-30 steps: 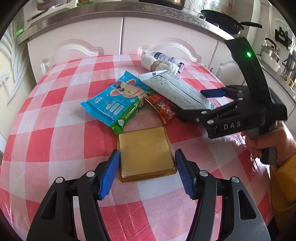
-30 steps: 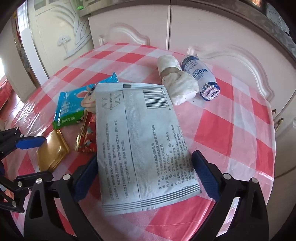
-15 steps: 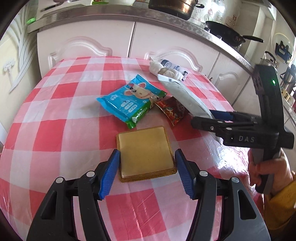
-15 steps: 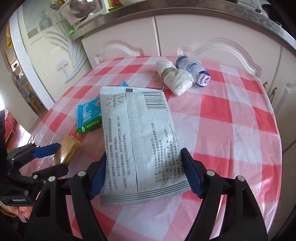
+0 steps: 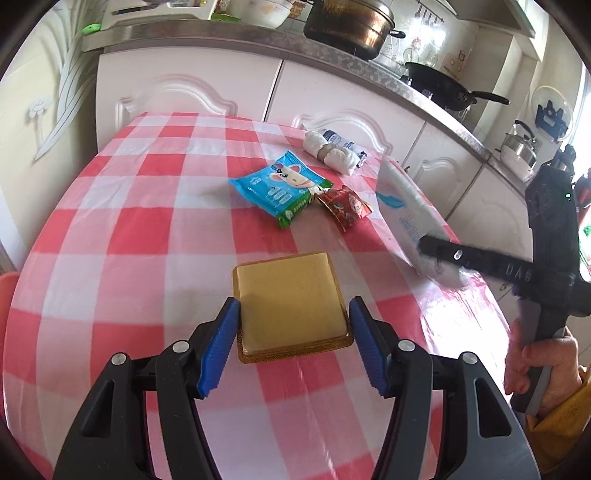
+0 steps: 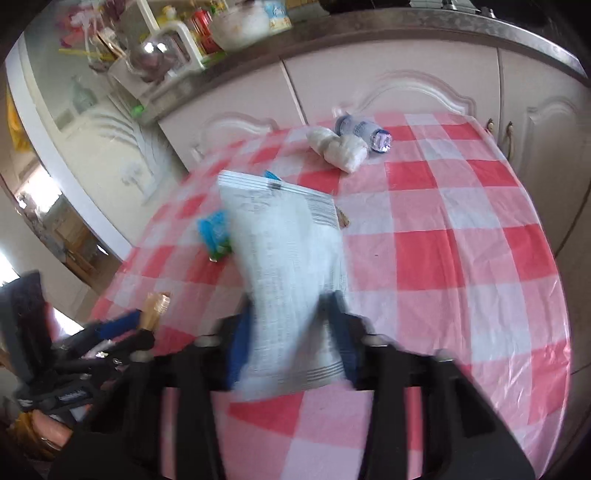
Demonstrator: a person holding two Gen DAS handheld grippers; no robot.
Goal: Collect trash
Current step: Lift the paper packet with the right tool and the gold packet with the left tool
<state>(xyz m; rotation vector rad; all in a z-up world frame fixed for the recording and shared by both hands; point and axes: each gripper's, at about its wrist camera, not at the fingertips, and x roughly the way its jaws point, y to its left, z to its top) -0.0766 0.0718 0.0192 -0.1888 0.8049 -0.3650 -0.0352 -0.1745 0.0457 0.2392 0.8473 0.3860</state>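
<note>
My left gripper [image 5: 291, 347] is shut on a flat gold square packet [image 5: 290, 299] and holds it over the red-and-white checked table [image 5: 147, 229]. My right gripper [image 6: 291, 339] is shut on a white printed bag [image 6: 288, 273] and holds it lifted above the table; both also show in the left wrist view, the bag [image 5: 402, 218] tilted at the right. A blue cartoon wrapper [image 5: 280, 186], a small red wrapper [image 5: 345, 206], a white tissue wad [image 5: 332, 155] and a small bottle [image 6: 364, 131] lie on the table's far side.
White cabinets [image 5: 229, 88] with a steel counter holding a pot [image 5: 351, 26] and wok run behind the table. The table's right edge [image 6: 554, 280] drops off close to the cabinet doors.
My right gripper has closed on the white bag and lifted it up and back from the pile, uncovering the red wrapper. My left gripper with the gold packet has risen and pulled back.
</note>
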